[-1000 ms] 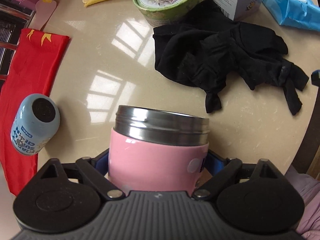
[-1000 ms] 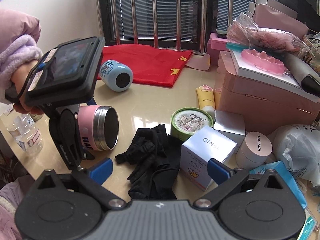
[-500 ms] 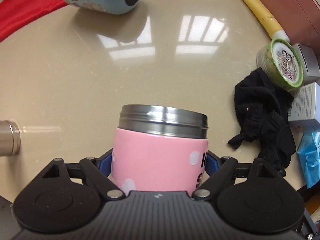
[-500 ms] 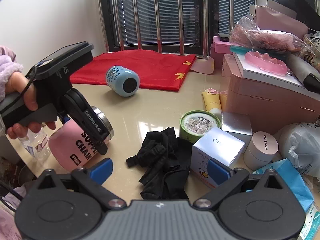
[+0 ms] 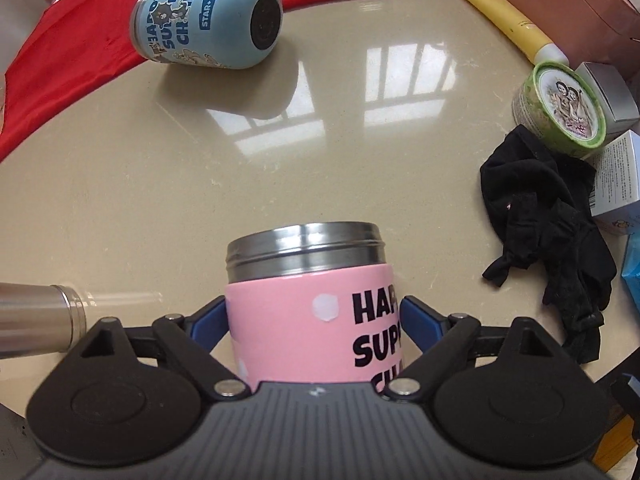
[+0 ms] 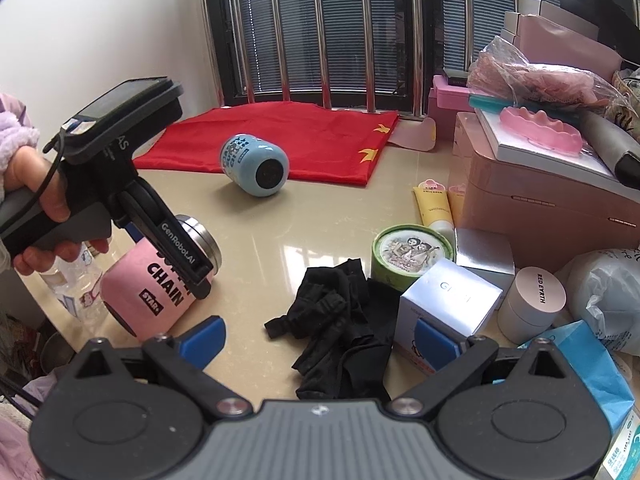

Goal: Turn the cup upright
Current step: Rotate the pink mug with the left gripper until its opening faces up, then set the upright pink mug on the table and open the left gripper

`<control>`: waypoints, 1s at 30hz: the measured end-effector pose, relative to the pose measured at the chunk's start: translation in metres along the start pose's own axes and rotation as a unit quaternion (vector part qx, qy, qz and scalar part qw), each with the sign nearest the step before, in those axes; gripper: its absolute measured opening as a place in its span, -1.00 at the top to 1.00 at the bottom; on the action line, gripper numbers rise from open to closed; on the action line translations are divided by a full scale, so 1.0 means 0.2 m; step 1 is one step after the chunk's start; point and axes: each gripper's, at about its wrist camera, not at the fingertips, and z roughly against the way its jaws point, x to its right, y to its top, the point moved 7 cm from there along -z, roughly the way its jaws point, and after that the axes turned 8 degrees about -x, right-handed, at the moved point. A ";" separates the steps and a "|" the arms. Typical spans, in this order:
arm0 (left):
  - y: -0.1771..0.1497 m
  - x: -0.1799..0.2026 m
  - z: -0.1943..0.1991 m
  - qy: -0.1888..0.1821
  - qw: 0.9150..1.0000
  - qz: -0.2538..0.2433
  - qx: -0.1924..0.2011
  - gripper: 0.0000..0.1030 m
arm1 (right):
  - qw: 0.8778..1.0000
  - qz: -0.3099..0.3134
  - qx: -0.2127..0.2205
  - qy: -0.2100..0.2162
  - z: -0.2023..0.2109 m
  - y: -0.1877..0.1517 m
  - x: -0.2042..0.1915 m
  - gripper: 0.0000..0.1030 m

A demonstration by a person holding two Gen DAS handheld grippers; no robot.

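Observation:
My left gripper (image 5: 312, 320) is shut on a pink cup (image 5: 312, 320) with a steel rim, its blue pads on both sides of the body. In the right wrist view the pink cup (image 6: 148, 288) is tilted, mouth up and to the right, base near the beige table (image 6: 304, 220), with the left gripper (image 6: 176, 252) clamped on it. A blue cup (image 5: 208, 28) lies on its side at the edge of a red cloth; it also shows in the right wrist view (image 6: 254, 164). My right gripper (image 6: 316, 340) is open and empty above a black cloth (image 6: 340, 320).
A black cloth (image 5: 548, 240), green round tin (image 5: 560, 112), yellow tube (image 5: 508, 20) and boxes crowd the right side. A steel cylinder (image 5: 36, 320) lies at the left. A red cloth (image 6: 272, 140) covers the back. A clear bottle (image 6: 76, 280) stands behind the pink cup.
My left gripper has swung the pink cup from lying with its mouth sideways to tilted with its mouth upward, lowering toward the table. The right gripper stayed open and nearly still.

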 end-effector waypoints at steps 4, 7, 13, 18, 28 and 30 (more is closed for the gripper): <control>-0.04 -0.02 0.03 -0.030 0.999 0.018 0.030 -0.68 | 1.000 -0.003 0.001 -0.004 0.00 0.00 0.01 -0.96; -0.10 -0.03 0.09 -0.041 0.996 0.032 0.066 -0.68 | 1.000 -0.004 0.004 -0.011 0.00 0.02 0.02 -0.96; -0.27 -0.06 0.22 -0.115 0.970 0.102 0.189 -0.67 | 0.999 -0.022 0.026 -0.019 0.02 0.05 0.06 -0.96; -0.34 -0.06 0.25 -0.097 0.947 0.131 0.277 -0.66 | 0.998 -0.039 0.046 -0.025 0.07 0.05 0.07 -0.96; -0.35 0.17 0.25 -0.022 0.938 0.067 0.339 -0.66 | 0.992 -0.087 0.080 -0.038 0.22 -0.04 0.11 -0.96; -0.33 0.20 0.24 -0.005 0.937 0.056 0.343 -0.66 | 0.991 -0.093 0.081 -0.044 0.23 -0.06 0.13 -0.96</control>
